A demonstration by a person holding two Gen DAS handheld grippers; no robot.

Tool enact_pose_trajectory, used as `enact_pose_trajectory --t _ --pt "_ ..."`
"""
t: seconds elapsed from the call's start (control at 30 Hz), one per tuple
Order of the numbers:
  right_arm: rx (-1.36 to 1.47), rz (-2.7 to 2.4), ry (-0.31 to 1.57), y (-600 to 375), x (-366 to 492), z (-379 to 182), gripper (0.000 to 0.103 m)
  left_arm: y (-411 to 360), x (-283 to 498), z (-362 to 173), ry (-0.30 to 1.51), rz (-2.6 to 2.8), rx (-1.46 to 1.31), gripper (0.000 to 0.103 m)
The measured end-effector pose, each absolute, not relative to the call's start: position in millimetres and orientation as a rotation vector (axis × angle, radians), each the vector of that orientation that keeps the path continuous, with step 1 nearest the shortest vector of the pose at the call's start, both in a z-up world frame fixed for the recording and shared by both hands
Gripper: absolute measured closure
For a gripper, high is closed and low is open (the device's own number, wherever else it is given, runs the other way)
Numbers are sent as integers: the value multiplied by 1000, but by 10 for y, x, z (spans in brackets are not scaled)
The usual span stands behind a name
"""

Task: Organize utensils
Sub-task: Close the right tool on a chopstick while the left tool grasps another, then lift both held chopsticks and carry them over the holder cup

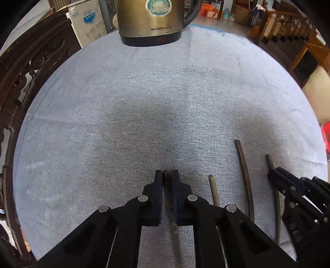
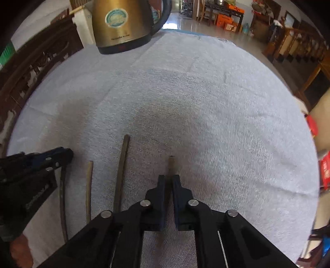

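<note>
Four thin brown chopsticks lie side by side on a pale grey cloth (image 1: pixel 144 103) that covers the table.

The left gripper (image 1: pixel 167 173) points down at the cloth. Its two black fingers are pressed close together, and they pinch the first chopstick (image 1: pixel 172 222), the one farthest to the left. That stick runs back between the fingers toward the camera, and only its tip shows at the front.

The right gripper (image 2: pixel 168 177) also points down. Its fingers are squeezed together too, and they pinch the last chopstick (image 2: pixel 171 162), the one farthest to the right. The end of that stick pokes out past the fingertips and looks a bit blurry.

Between the two held sticks lie two more that nothing is holding. The short pale chopstick (image 1: pixel 214 191) is next to the left gripper. The long dark chopstick (image 1: pixel 245 177) is next to the right gripper, and its far end reaches farther up the cloth than the others.

In the left wrist view the right gripper shows at the right edge. In the right wrist view the left gripper shows at the left edge.

A gold metal kettle (image 1: pixel 150 18) with a black base and a black handle stands at the far end of the cloth, well apart from the sticks. Dark carved wooden furniture (image 1: pixel 31 61) stands on the left beside the table.
</note>
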State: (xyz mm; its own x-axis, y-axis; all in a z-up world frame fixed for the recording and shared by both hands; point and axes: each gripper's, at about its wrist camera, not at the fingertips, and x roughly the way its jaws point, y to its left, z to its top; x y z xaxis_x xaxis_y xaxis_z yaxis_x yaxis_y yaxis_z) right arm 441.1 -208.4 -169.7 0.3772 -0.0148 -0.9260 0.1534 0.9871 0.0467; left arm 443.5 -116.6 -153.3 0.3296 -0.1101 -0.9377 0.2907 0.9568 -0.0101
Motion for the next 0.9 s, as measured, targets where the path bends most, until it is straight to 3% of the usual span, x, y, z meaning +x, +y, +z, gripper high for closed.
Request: enact_pose_trajectory --t 0.17,0.4,0.9 --pt "277 -81 1069 -2426 3977 -1566 97 -860 4253 -1369 1147 -252 83 96" --pt "418 -82 821 -2810 3243 -1125 97 -392 3661 -665 943 -239 1 97" --pt "488 -118 435 -2574 1606 -355 97 600 2194 140 613 -166 -177 97"
